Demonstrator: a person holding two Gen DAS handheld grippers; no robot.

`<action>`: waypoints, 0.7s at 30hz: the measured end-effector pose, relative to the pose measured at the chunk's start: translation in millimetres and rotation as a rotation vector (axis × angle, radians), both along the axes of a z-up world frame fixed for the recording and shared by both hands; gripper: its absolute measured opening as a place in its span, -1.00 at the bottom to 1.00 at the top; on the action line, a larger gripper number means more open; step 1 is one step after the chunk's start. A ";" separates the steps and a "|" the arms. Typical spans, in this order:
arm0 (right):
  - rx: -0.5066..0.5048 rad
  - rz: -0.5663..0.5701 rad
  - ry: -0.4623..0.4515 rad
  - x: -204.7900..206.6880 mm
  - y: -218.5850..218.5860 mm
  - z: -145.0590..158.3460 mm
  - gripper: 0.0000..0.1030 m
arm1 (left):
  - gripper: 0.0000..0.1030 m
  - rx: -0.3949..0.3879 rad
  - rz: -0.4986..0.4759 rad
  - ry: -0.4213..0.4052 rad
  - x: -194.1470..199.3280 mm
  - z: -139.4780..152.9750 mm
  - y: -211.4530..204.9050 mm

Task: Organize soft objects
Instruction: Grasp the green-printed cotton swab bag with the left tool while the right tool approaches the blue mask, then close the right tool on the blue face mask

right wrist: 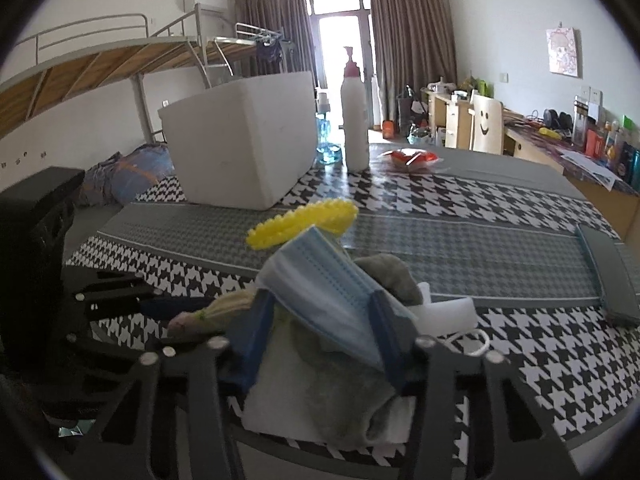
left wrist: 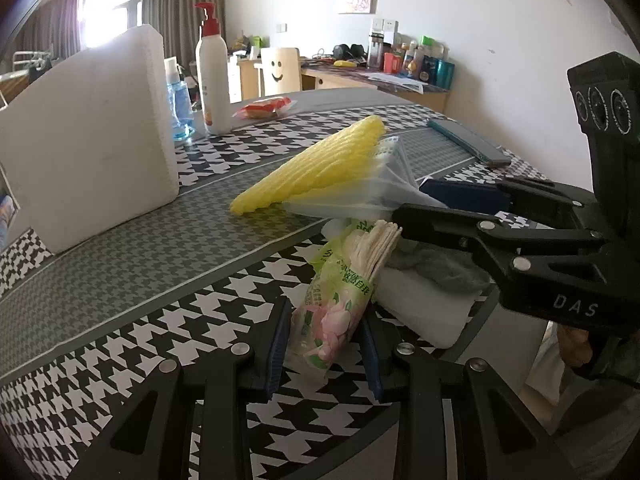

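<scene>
Left claw [left wrist: 326, 344] is clamped on the tissue pack [left wrist: 336, 300], squishy and crinkly, best pinched mid-body. Right claw [right wrist: 320, 340] pinches a floppy blue face mask [right wrist: 324, 284] with yellow foam netting [right wrist: 304, 220] just beyond its tips.

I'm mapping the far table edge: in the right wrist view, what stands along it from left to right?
white foam box → blue bottle → white pump bottle → red packet
</scene>
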State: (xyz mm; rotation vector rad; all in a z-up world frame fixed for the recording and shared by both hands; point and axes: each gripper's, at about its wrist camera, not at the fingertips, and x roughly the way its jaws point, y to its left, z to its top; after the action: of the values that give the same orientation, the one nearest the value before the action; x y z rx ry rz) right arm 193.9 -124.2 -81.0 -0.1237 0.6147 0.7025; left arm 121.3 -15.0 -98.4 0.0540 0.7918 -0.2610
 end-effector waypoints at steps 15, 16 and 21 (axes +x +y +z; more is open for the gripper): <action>0.066 0.031 0.000 -13.4 -14.0 18.2 -0.77 | -0.36 -0.028 0.021 -0.064 -25.5 21.7 9.9; 0.074 0.032 -0.006 -15.7 -15.5 21.4 -0.77 | -0.36 -0.029 0.023 -0.073 -28.0 24.4 10.3; 0.096 0.016 -0.030 -24.2 -23.3 35.0 -0.77 | -0.36 -0.032 0.032 -0.115 -44.5 37.2 12.8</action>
State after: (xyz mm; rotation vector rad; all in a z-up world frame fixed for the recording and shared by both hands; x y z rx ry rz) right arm 169.7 -147.6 -46.0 -0.0499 0.5509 0.7431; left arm 76.9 -2.2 -61.2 0.0259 0.6735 -0.2377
